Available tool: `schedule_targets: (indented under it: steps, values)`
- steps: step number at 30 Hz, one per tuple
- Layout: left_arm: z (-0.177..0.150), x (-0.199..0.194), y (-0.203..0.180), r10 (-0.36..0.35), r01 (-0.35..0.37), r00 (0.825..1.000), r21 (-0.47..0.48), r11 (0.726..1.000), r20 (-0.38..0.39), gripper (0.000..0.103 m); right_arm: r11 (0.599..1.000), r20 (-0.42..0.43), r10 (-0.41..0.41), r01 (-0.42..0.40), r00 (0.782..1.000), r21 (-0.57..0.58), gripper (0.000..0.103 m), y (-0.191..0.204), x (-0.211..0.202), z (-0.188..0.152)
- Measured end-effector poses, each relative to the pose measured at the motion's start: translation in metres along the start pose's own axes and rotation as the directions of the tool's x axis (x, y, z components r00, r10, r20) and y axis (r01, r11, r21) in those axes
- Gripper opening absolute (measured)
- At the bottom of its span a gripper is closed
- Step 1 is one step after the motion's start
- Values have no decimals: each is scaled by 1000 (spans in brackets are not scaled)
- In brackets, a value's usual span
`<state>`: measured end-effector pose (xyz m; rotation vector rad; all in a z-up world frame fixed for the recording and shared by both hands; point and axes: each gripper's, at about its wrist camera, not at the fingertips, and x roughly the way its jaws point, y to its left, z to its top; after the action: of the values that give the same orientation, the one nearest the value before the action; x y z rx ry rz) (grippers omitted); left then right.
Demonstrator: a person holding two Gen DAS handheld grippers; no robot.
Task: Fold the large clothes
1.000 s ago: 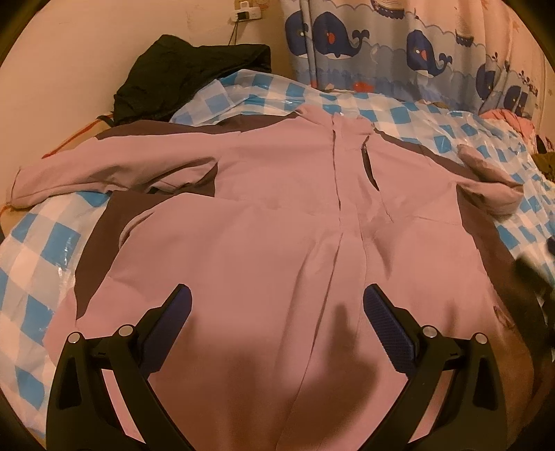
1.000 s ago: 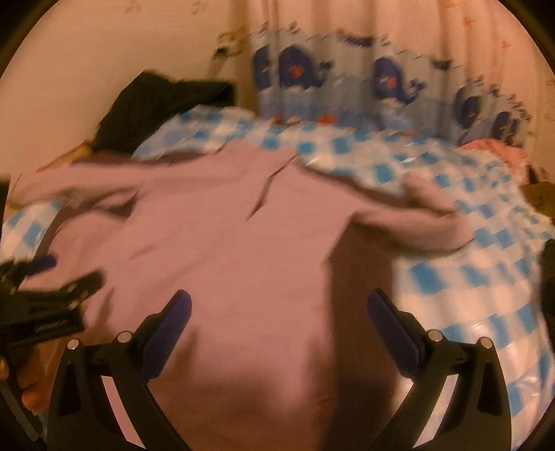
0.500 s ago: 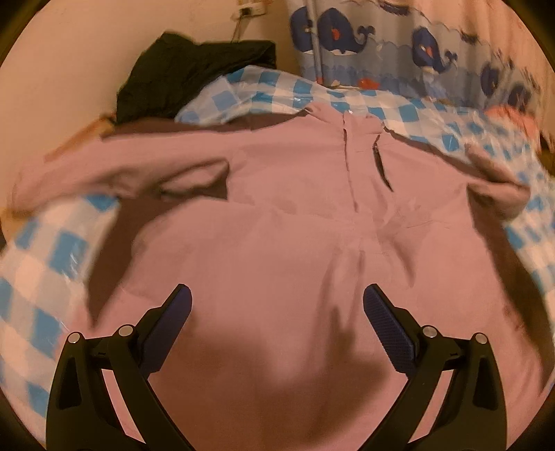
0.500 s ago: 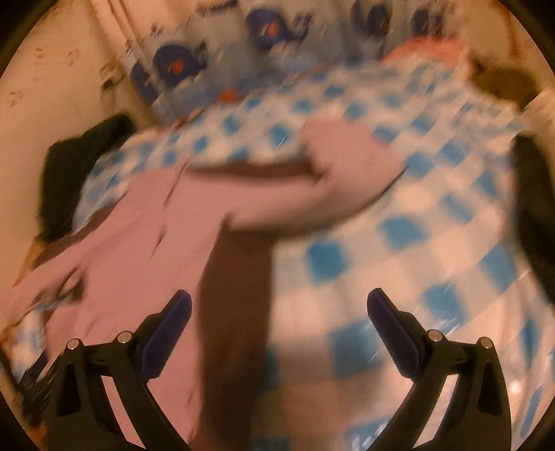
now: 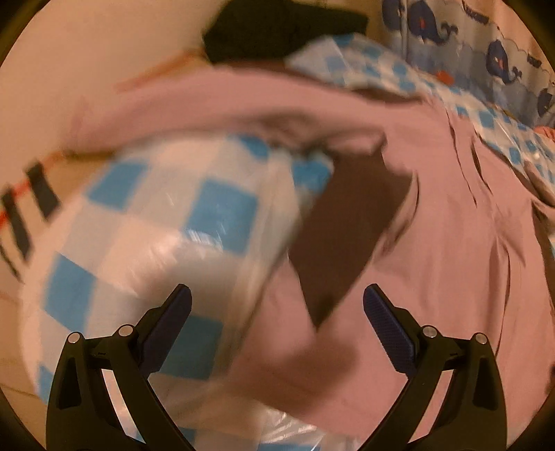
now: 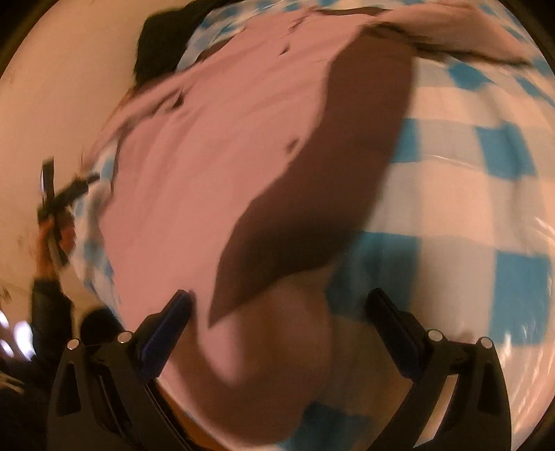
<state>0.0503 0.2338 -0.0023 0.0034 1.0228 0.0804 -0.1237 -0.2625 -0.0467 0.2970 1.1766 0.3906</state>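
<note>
A large pink shirt with dark brown side panels (image 5: 451, 215) lies spread front-up on a blue-and-white checked cover (image 5: 156, 236). My left gripper (image 5: 277, 312) is open and empty, above the shirt's lower left corner by a brown panel (image 5: 347, 236). My right gripper (image 6: 277, 312) is open and empty, low over the shirt's lower right hem, where a brown panel (image 6: 329, 180) meets the checked cover (image 6: 468, 194). The left gripper also shows in the right wrist view (image 6: 62, 197), held in a hand at the far left. Both views are blurred.
A dark garment (image 5: 277, 27) is heaped at the back by the wall. A whale-print curtain (image 5: 485, 52) hangs behind the bed at the right. The cover's left edge (image 5: 31, 312) drops off beside a beige surface.
Both grippers have swung apart and down: the left to the shirt's lower left corner, the right to its lower right hem. Both stay open and empty.
</note>
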Motion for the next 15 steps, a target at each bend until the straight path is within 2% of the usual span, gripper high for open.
schedule_targets:
  steps: [2,3,4,5,6,8,9,10,12,13,14,15]
  values:
    - [-10,18,4,-55,55,996,-2,998,-76,95,998,13,56,-55,998,-43,96,11,3,2]
    - [-17,24,2,-75,75,992,-3,997,-97,95,992,17,104,-103,994,-69,93,18,4,2]
    - [-23,31,2,-89,89,989,-8,996,-122,95,987,22,119,-116,993,-108,88,28,6,1]
    - [-28,36,2,-93,92,987,-14,996,-133,95,987,25,96,-91,995,-132,81,34,5,0]
    - [-33,40,4,-108,105,984,-28,994,-138,95,988,28,65,-60,997,-145,62,38,6,2]
    - [-40,45,9,-165,155,976,-82,985,-144,95,990,61,96,-90,993,-105,43,33,1,7]
    - [-42,46,13,-186,171,972,-109,979,-143,95,989,83,124,-117,989,-88,29,31,-3,8]
    - [-44,47,14,-205,188,969,-128,974,-139,95,984,123,169,-161,978,-69,24,29,-11,10]
    - [-48,44,14,-256,235,958,-155,960,-126,95,972,186,235,-229,954,-53,21,28,-29,16]
    - [-50,39,15,-274,254,955,-168,953,-114,84,965,212,263,-258,941,-48,20,27,-34,20]
    - [-50,33,14,-282,261,953,-178,949,-109,60,948,254,314,-315,915,-41,20,26,-45,24]
    - [-51,27,15,-296,272,949,-187,944,-113,55,927,303,366,-373,880,-37,19,23,-58,28]
